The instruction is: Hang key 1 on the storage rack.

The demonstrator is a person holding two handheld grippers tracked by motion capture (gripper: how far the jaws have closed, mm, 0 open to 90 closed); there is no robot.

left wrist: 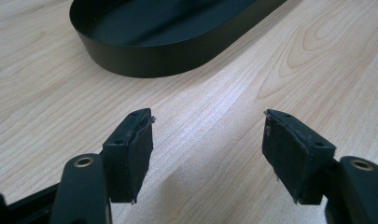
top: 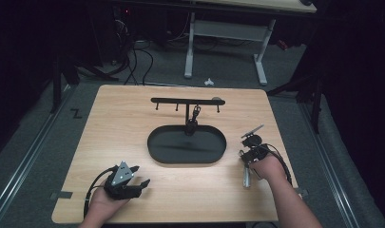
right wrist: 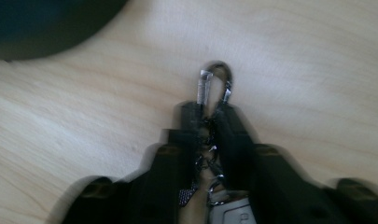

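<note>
Right claw point(right wrist: 210, 116) clamped on a keyring point(right wrist: 213, 88), jaws nearly together, pinching just below the metal clasp so the loop pokes out ahead of the tips. Probably gripped that way to keep the loop free for slipping over a hook. Chain and a pale fob trail back between the jaws toward the hand; seen from above, that fob point(top: 246, 176) hangs down by the right hand, near the surface's right edge, toward the near corner. Slight motion blur in the right gripper view, so exact pad contact is hard to read.

Left claw point(left wrist: 207, 154) wide open, nothing between the pads point(left wrist: 140, 154), parked low over the surface point(left wrist: 214, 93) near the near-left corner. Likely idle, kept out of the way while the right side works.

Beyond both: black oval tray point(top: 154, 142) at centre of the surface, with a T-shaped hook rack point(top: 186, 101) rising from its far rim. One dark item point(top: 195, 114) already hanging from the bar just right of the post; other pegs look free. Rack well apart from the held keyring.
</note>
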